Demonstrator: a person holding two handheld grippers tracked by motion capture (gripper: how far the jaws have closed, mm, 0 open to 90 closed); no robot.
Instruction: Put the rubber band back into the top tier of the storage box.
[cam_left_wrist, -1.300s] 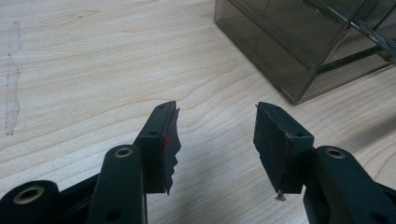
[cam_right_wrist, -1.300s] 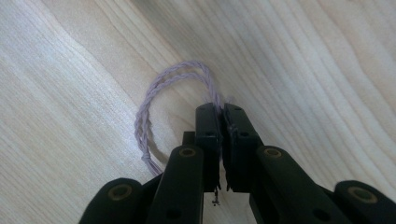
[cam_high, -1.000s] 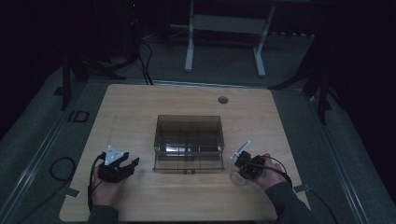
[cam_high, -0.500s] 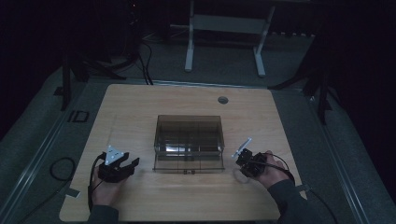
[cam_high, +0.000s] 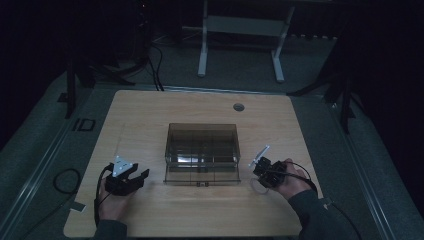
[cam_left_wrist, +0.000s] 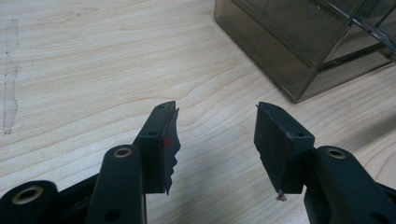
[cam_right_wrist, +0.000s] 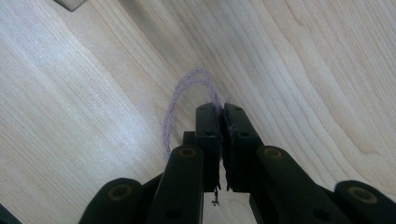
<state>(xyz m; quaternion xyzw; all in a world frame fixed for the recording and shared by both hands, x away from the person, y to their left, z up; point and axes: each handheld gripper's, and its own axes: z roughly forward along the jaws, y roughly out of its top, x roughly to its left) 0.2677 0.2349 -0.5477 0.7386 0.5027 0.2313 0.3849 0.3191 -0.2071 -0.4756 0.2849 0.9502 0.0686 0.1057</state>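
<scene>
A smoky see-through plastic box (cam_high: 202, 150) stands in the middle of the wooden table; its corner shows in the left gripper view (cam_left_wrist: 303, 46). To the box's left, my left gripper (cam_high: 134, 178) rests in a hand, and its jaws (cam_left_wrist: 215, 112) stand open over bare wood with nothing between them. Right of the box, my right gripper (cam_high: 260, 167) is tilted down at the table. Its jaws (cam_right_wrist: 222, 106) are shut on a thin lilac braided cord (cam_right_wrist: 180, 93), which loops out from the fingertips and lies on the wood.
A round cable hole (cam_high: 238, 107) sits near the table's far edge. A strip of old tape residue (cam_left_wrist: 9, 79) marks the wood at the left. Behind the table stands a white desk frame (cam_high: 240, 30), and a cable (cam_high: 62, 180) lies on the floor.
</scene>
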